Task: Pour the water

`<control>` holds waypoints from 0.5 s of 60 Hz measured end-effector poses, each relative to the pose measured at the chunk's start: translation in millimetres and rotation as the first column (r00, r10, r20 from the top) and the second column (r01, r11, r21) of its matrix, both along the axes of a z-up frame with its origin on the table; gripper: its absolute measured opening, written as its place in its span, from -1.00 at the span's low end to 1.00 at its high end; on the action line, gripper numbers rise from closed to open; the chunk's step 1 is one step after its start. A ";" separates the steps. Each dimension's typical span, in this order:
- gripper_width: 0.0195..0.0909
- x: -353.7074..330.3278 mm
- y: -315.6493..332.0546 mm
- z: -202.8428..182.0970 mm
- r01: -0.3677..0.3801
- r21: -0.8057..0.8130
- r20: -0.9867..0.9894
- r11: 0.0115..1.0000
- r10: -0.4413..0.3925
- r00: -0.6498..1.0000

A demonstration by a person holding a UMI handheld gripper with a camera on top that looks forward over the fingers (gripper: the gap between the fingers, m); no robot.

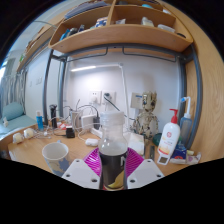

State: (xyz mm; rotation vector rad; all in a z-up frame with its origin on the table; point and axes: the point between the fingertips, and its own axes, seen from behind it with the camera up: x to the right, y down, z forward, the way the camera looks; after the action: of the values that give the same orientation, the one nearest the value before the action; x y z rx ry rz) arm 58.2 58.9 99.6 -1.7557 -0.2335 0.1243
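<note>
Gripper view has you carrying a clear bottle (112,150) upright, clamped between the jaws with both pink pads (92,163) pressed on its sides. It's a see-through bottle with a narrower neck at the top, and the lower part looks darker, so I'd guess that's the water, though I can't say for sure how full it is. I also can't tell whether there's a cap on it.

The white cup (56,156) sits on the wooden bench (30,158), off to the left of the bottle and a bit ahead of the jaws, with its mouth facing up. Right of the bottle there's a white squeeze bottle with a red top (170,138), near enough that I'd mind it.

My read: you're at the carry step, bottle picked up and not tilted yet, so the pour hasn't started. Next you'd want to swing left until the bottle's neck hangs over the cup's opening, then roll your wrist slowly toward the cup. Keep the grip firm, since a smooth clear bottle could slip once it tips. The stuff further back on the bench and the shelf (120,35) overhead shouldn't be in your way.
</note>
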 end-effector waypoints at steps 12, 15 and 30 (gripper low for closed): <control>-0.76 6.0 -0.9 -12.7 0.010 0.016 -0.045 1.000 -0.010 0.999; -0.75 7.8 -1.1 -12.4 0.021 0.021 -0.063 1.000 -0.020 0.998; -0.41 11.4 -3.0 -10.8 0.045 0.019 -0.112 0.999 -0.043 0.993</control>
State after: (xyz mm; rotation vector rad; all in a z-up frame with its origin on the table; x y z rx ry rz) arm 69.6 55.9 88.7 -1.7250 -0.1144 0.1868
